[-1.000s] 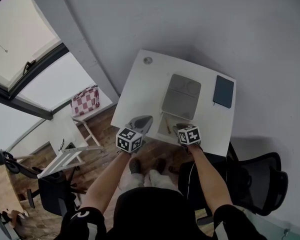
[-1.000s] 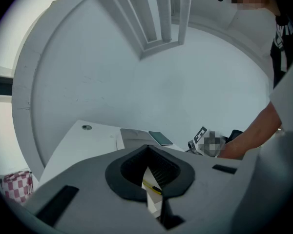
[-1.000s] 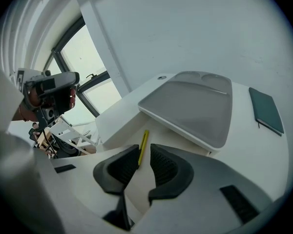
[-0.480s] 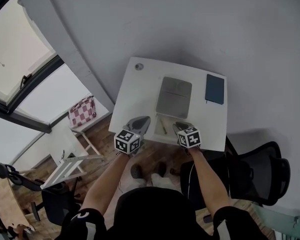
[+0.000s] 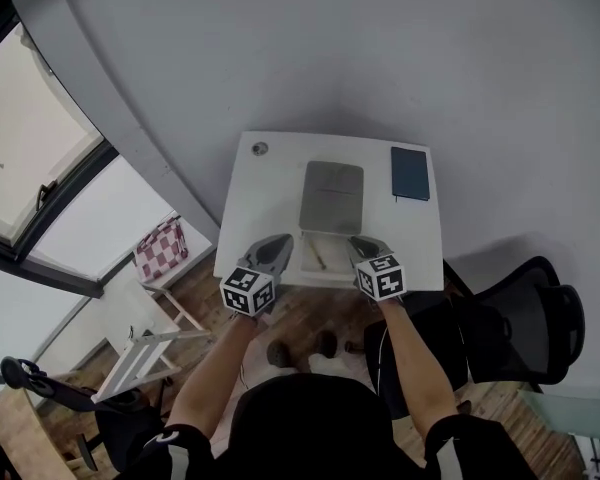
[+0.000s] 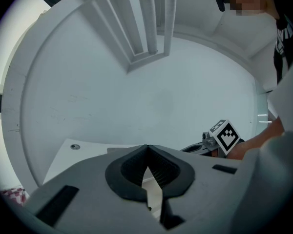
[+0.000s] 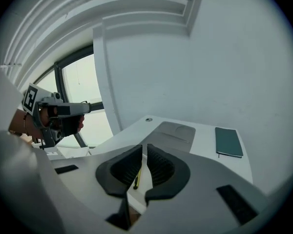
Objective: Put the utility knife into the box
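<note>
A thin yellow-and-black utility knife (image 5: 318, 259) lies on a pale shallow box (image 5: 330, 265) at the front edge of the white table (image 5: 265, 193). I cannot tell whether it rests inside the box. A flat grey case (image 5: 331, 196) sits just behind it. My left gripper (image 5: 277, 240) hovers at the box's left, its jaw tips touching and nothing held (image 6: 146, 152). My right gripper (image 5: 360, 243) is at the box's right, its jaws a thin slit apart and empty (image 7: 142, 150). Through that slit the knife (image 7: 136, 178) shows below.
A dark blue notebook (image 5: 410, 173) lies at the table's back right and a small round grommet (image 5: 260, 149) at the back left. A black office chair (image 5: 525, 318) stands to the right. A checked stool (image 5: 158, 251) and windows are on the left.
The head view has swung, so the table sits higher and squarer in frame. Both grippers stay at the front edge beside the box, jaws unchanged.
</note>
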